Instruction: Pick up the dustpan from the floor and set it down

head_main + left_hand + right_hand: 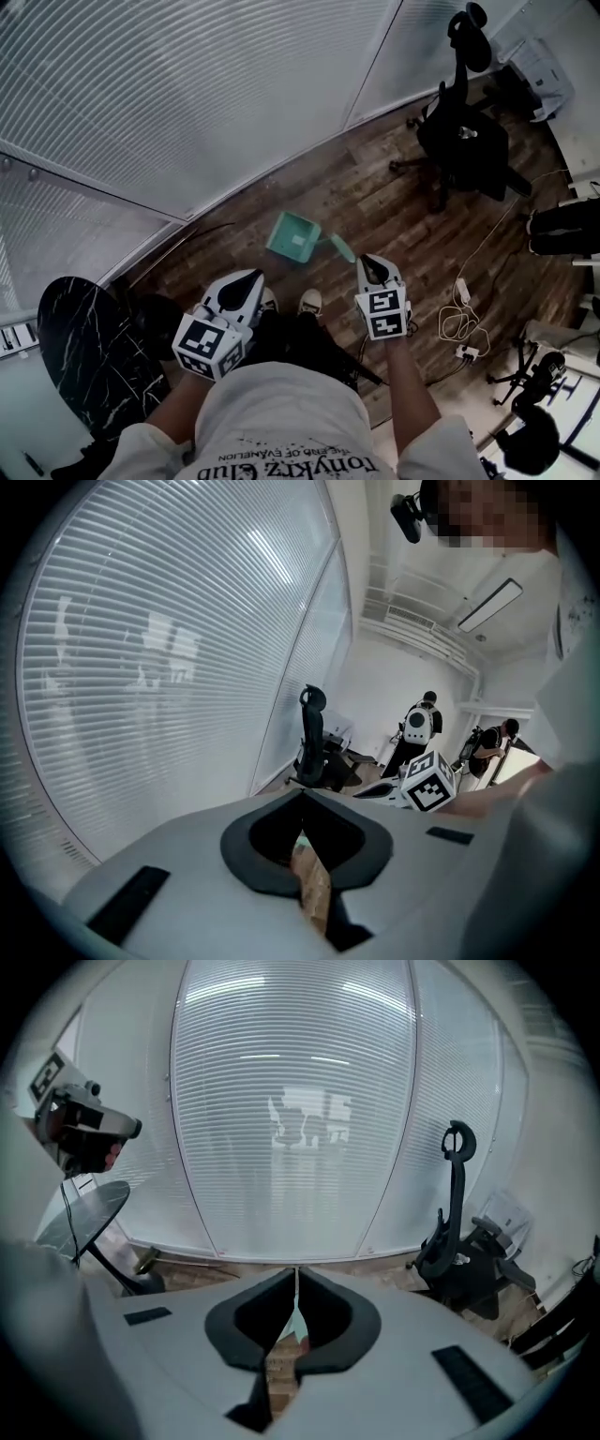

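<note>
The teal dustpan [292,237] lies on the wooden floor just ahead of the person's shoes [309,302], its handle [342,247] pointing to the right. Both grippers are held up near the person's body, well above the dustpan and apart from it. My left gripper [251,277] points toward the floor left of the pan, its jaws meeting at the tips with nothing between them [302,795]. My right gripper [367,260] hangs over the handle's end, shut and empty [296,1269]. A teal sliver of the dustpan [297,1327] shows through the slit below its jaws.
A glass wall with blinds [187,94] runs along the far side. A black office chair [464,141] stands at the right, a dark round table [80,356] at the left. White cables and a power strip [464,328] lie on the floor at right.
</note>
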{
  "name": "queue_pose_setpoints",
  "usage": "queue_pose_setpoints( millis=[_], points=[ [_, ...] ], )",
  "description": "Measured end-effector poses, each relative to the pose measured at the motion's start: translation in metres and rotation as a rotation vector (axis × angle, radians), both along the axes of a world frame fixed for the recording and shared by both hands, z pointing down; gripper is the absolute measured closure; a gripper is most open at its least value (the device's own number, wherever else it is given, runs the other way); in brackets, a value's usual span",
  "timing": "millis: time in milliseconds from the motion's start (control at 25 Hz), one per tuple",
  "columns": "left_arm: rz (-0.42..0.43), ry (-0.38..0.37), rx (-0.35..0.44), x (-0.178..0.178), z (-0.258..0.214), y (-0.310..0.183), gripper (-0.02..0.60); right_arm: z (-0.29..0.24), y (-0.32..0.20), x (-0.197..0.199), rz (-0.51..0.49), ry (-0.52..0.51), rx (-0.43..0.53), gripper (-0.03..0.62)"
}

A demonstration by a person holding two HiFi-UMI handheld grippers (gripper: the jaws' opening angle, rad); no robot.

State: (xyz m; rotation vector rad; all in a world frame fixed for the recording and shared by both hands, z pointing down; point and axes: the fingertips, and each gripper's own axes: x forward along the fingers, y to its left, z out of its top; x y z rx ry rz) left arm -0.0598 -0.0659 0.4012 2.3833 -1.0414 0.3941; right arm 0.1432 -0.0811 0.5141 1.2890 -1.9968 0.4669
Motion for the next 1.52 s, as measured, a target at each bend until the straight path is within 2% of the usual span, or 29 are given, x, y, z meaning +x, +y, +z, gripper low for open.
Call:
queue_pose_setpoints(
  millis=[280, 600, 1000, 1520],
  points=[
    [0.013, 0.0, 0.039, 0.004, -0.018, 0.0, 0.558, -0.044, 0.006, -0.014, -0.046, -0.028, 0.048, 0.562],
    [0.019, 0.0, 0.073, 0.012, -0.033, 0.011, 0.558, -0.075, 0.027, -0.016, 0.003, -0.115, 0.081, 0.569],
    [0.031, -0.004, 0.093, 0.02, -0.04, 0.025, 0.558, -0.09, 0.038, -0.029, -0.019, -0.15, 0.121, 0.571],
    [0.0, -0.004, 0.078, 0.01, -0.038, 0.037, 0.558, -0.09, 0.046, -0.036, -0.025, -0.16, 0.114, 0.571]
  ],
)
